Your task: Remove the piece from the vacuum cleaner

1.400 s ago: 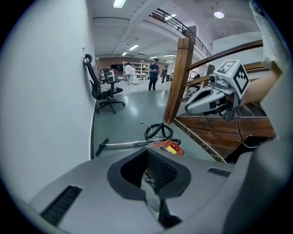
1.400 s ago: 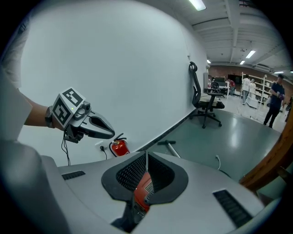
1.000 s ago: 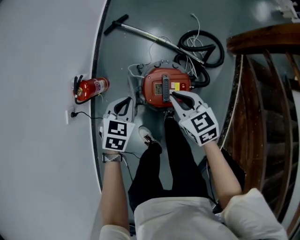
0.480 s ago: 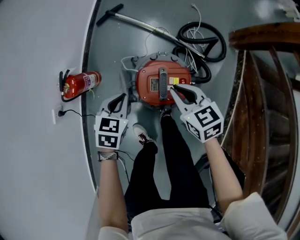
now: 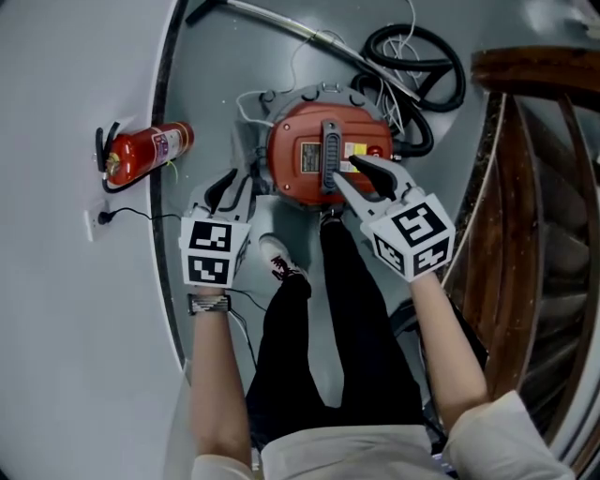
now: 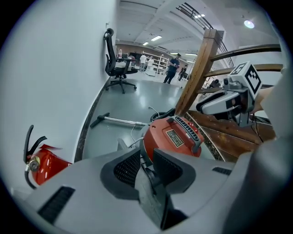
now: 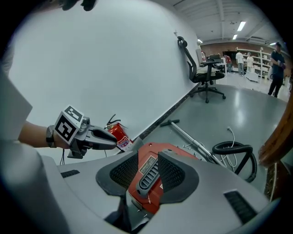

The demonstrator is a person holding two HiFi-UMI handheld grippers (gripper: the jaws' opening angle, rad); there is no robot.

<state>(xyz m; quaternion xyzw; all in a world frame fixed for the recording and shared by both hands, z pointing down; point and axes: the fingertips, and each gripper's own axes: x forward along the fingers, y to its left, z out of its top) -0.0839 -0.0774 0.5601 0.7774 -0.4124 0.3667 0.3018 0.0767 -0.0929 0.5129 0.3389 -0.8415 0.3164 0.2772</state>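
A round red vacuum cleaner (image 5: pixel 323 159) with a grey ribbed handle (image 5: pixel 329 156) on its lid stands on the grey floor. My left gripper (image 5: pixel 231 190) hangs above the floor just left of it, apart from it. My right gripper (image 5: pixel 362 178) hovers over the lid's right side, by the handle. Both pairs of jaws have just been opening and hold nothing. In the left gripper view the vacuum cleaner (image 6: pixel 173 136) shows beyond the parted jaws of that gripper (image 6: pixel 146 168). In the right gripper view the handle (image 7: pixel 147 172) shows through the gap of that gripper (image 7: pixel 149 177).
A red fire extinguisher (image 5: pixel 141 150) lies by the curved white wall (image 5: pixel 75 281). The black hose (image 5: pixel 419 58) and metal wand (image 5: pixel 281 23) lie behind the vacuum cleaner. A wooden stair railing (image 5: pixel 534 187) stands at the right. The person's legs and shoe (image 5: pixel 279 262) are just in front.
Both grippers have come down closer to the vacuum cleaner. Their jaws, shut before, now stand apart. The vacuum cleaner looks larger in the head view.
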